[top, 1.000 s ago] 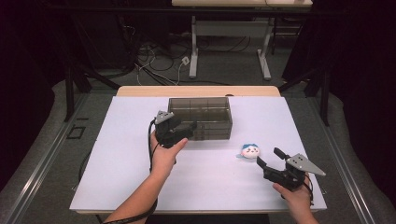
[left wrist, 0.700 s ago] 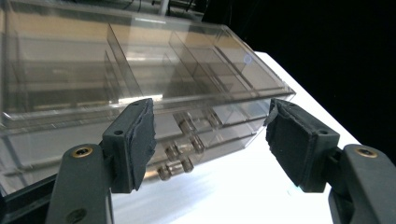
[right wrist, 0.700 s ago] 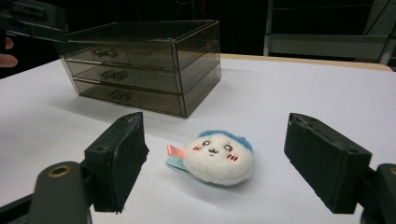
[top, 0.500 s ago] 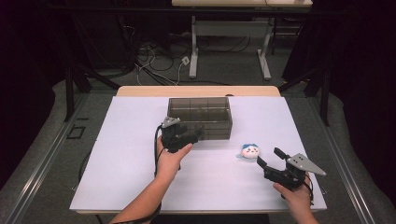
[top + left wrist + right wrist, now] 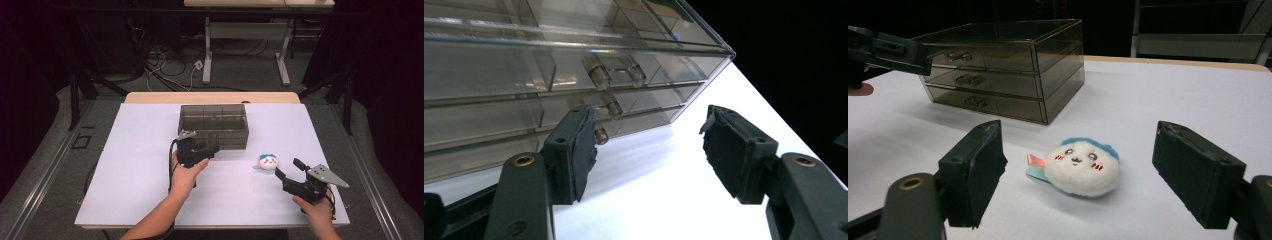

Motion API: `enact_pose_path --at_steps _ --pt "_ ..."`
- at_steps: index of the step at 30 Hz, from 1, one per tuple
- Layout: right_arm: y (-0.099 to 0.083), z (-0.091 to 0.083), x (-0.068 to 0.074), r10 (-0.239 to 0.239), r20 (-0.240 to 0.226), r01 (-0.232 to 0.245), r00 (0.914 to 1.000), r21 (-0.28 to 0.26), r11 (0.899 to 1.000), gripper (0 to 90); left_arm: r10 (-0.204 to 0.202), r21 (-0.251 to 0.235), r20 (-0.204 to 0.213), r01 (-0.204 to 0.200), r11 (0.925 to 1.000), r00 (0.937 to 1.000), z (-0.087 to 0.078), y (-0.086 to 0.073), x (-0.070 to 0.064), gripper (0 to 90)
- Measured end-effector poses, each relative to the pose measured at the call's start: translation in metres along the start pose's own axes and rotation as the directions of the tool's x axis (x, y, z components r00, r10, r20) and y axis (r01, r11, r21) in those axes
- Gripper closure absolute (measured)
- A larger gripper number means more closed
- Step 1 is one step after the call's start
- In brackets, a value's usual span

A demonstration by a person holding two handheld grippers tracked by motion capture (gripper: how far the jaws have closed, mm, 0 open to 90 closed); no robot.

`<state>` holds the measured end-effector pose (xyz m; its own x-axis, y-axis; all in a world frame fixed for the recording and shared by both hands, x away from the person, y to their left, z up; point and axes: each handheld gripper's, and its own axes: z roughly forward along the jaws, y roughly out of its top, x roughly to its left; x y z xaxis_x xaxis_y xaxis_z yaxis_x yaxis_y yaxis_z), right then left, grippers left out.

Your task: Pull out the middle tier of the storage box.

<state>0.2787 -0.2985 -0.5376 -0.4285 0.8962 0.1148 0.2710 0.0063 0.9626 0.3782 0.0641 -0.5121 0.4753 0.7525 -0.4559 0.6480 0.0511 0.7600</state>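
A smoky clear drawer box (image 5: 214, 125) with three drawers stands at the middle of the white table. My left gripper (image 5: 210, 149) is open right at the box's front, lower left. In the left gripper view the jaws (image 5: 649, 130) stand apart with nothing between them, just below the drawer handles (image 5: 614, 75). A small white plush toy with a blue top (image 5: 268, 161) lies to the right of the box. My right gripper (image 5: 286, 168) is open just short of the plush (image 5: 1082, 166), which lies between and beyond the jaws, untouched.
The white mat (image 5: 125, 165) covers the table, with bare room at left and at the front. Beyond the far wooden edge (image 5: 210, 97) lie floor cables and another table's legs. The left gripper (image 5: 888, 50) shows at the upper left of the right gripper view.
My left gripper has moved right and slightly nearer the drawer box's front. The right gripper and the plush have not moved.
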Motion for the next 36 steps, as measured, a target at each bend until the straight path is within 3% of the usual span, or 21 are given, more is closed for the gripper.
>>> enact_pose_path --at_steps 11,13,16,17,22,23,26,27,32,33,36 --pt "0.000 0.000 0.000 0.004 -0.003 -0.004 1.0000 -0.001 1.000 20.3 -0.062 0.039 0.030 0.061 0.9974 0.9976 0.008 -0.004 0.003 39.0" --pt "0.000 0.000 -0.001 0.003 -0.002 -0.003 1.0000 -0.001 1.000 20.2 -0.091 0.042 0.034 0.090 0.9951 0.9952 0.009 -0.004 0.004 40.1" --pt "0.000 0.000 -0.001 0.004 -0.005 -0.004 1.0000 0.000 1.000 20.2 -0.148 0.058 0.048 0.145 0.9878 0.9879 0.011 -0.004 0.007 42.6" --pt "0.000 0.000 -0.001 0.004 -0.005 -0.004 1.0000 0.000 1.000 20.2 -0.148 0.058 0.048 0.145 0.9878 0.9879 0.011 -0.004 0.007 43.1" --pt "0.000 0.000 -0.002 0.007 -0.007 -0.007 1.0000 0.002 1.000 20.2 -0.224 0.062 0.065 0.220 0.9736 0.9725 0.015 -0.004 0.010 43.7" --pt "0.000 0.000 -0.002 0.007 -0.007 -0.007 1.0000 0.002 1.000 20.2 -0.224 0.062 0.065 0.220 0.9736 0.9725 0.015 -0.004 0.010 43.9" --pt "0.000 0.000 -0.002 0.006 -0.005 -0.006 1.0000 0.000 1.000 20.2 -0.271 0.065 0.071 0.267 0.9617 0.9600 0.018 -0.004 0.011 44.5" --pt "0.000 0.000 -0.002 0.006 -0.005 -0.006 1.0000 0.000 1.000 20.2 -0.271 0.065 0.071 0.267 0.9617 0.9600 0.018 -0.004 0.011 44.5" --pt "0.000 0.000 -0.002 0.009 -0.004 -0.009 1.0000 -0.005 1.000 20.2 -0.306 0.073 0.082 0.300 0.9511 0.9486 0.024 -0.006 0.011 44.5" --pt "0.000 0.000 -0.002 0.011 -0.004 -0.011 0.9999 -0.005 1.000 20.2 -0.328 0.074 0.088 0.323 0.9437 0.9405 0.026 -0.006 0.011 44.5" --pt "0.000 0.000 -0.002 0.010 -0.006 -0.010 0.9999 -0.006 1.000 20.2 -0.336 0.074 0.089 0.330 0.9409 0.9376 0.029 -0.006 0.011 44.5"
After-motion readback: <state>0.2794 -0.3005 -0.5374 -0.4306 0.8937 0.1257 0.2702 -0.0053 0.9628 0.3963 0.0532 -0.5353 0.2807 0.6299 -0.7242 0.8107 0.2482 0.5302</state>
